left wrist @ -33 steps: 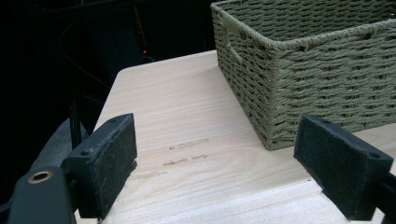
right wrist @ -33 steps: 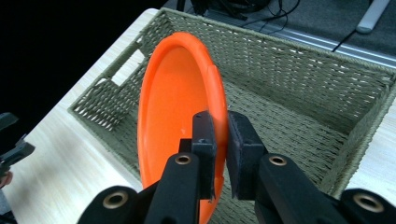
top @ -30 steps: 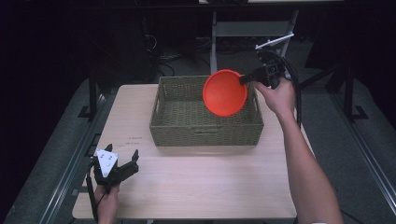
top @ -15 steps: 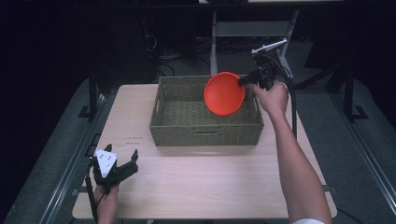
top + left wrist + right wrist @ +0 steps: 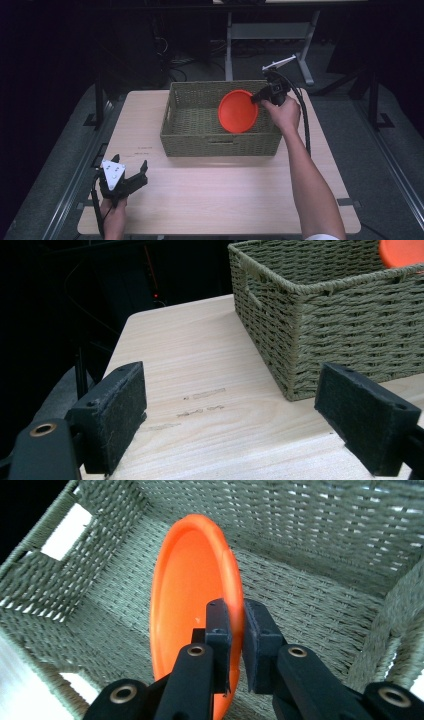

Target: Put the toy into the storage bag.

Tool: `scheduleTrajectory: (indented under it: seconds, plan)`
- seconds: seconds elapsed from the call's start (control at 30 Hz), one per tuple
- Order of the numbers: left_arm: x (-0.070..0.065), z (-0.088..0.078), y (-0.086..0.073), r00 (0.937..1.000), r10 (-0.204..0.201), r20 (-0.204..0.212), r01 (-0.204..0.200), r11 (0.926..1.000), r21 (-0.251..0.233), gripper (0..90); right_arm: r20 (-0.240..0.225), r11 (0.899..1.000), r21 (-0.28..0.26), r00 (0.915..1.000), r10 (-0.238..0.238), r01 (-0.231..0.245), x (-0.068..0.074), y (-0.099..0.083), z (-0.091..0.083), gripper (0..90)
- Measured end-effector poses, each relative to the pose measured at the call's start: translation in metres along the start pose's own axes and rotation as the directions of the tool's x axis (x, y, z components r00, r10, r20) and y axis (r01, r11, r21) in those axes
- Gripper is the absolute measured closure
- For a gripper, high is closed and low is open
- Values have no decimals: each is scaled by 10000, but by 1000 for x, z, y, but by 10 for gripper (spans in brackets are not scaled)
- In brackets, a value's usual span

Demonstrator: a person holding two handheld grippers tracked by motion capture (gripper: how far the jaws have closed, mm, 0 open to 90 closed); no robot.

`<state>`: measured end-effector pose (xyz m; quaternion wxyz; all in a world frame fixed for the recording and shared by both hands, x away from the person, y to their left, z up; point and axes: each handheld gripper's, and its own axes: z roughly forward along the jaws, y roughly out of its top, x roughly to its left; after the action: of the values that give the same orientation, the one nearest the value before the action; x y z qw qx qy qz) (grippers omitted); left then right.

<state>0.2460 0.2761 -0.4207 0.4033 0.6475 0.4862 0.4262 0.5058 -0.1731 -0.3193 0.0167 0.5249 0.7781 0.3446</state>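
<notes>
While clamped by R gripper, orange plate hangs w/in basket.

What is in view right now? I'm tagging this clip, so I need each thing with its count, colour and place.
orange plate: one, orange, held on edge by its rim inside the basket, toward its right end.
woven basket: one, olive-green, at the far middle of the table, with handle slots in its ends.
table: one, light wood, under the basket.
metal stand: one, grey, on the floor beyond the table.
right gripper: one, black, shut on the plate's rim, over the basket's right end.
left gripper: one, black with a grey plate on top, jaws apart, at the table's near left corner.
</notes>
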Motion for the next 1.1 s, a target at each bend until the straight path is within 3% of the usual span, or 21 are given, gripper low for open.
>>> scheduleTrajectory:
  seconds: [0.8,1.1]
  plan:
    - [0,0,0,10000,-47,-7,47,10000,-25,128,161,9927,1142,9992,369,-385,-13,-16,43,820]
    - [0,-1,0,10000,-39,-18,39,10000,-30,127,455,9890,1406,9981,408,-468,-14,-15,46,819]
